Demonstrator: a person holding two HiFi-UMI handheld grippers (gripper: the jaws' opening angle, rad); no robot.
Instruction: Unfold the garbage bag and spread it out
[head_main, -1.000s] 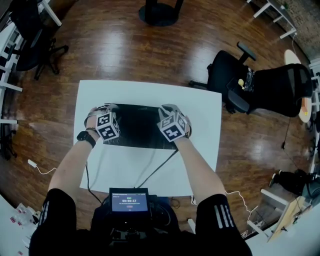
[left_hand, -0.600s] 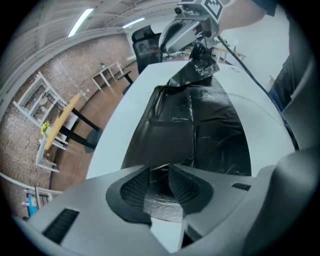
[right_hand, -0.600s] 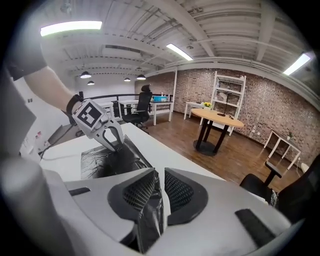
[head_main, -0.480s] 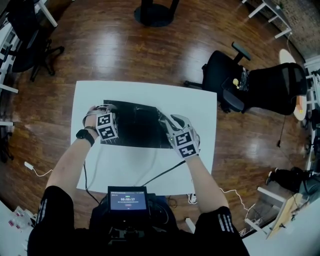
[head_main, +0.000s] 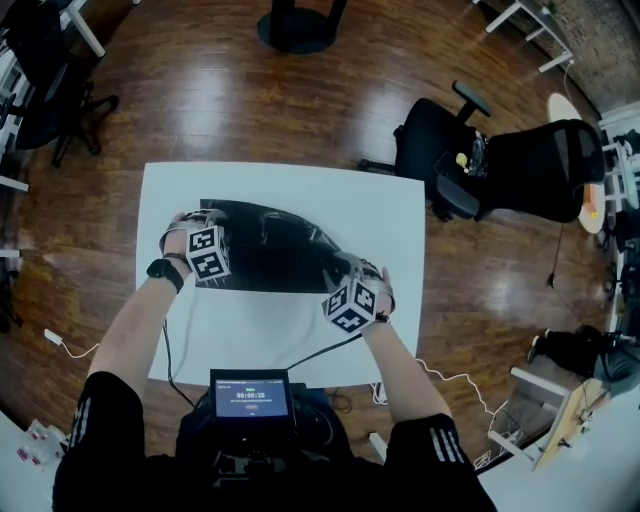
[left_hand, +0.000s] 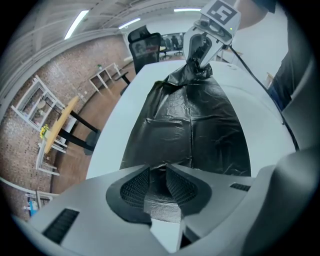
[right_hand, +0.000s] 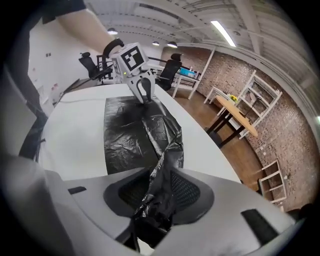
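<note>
Right tongs (right_hand: 161, 176) have travelled toward the near right of the table (head_main: 300, 335) since the earlier frames, drawing the right end of the garbage bag (head_main: 270, 250) with them. The left tongs (left_hand: 159, 172) have kept their place at the bag's left end. Nearest the person, a small screen (head_main: 250, 397) sits at chest level and a dark cable (head_main: 322, 350) crosses the bare near part of the table. Right tongs: jaws have just been opening and stand apart. A twisted, bunched strand of the bag runs between them, with pad mesh showing on both sides of it, so it appears loosely carried, not pinched. Left tongs: jaws have just been closing and are narrowed onto the bag's left edge, which they grip. The bag lies flat on the table with its long axis left to right between the two tongs. It is still creased, and its right end is gathered and lifted off the surface toward the right tongs. The governing relation is that the flat body of the bag lies left and far of the right tongs. In my judgement, the right hand is the one placed to take a fresh grip and open out that gathered end. The table is white and smooth. Beyond it are a wooden floor (head_main: 230, 100), a black office chair (head_main: 450, 150) at far right and a dark pedestal base (head_main: 300, 25).
</note>
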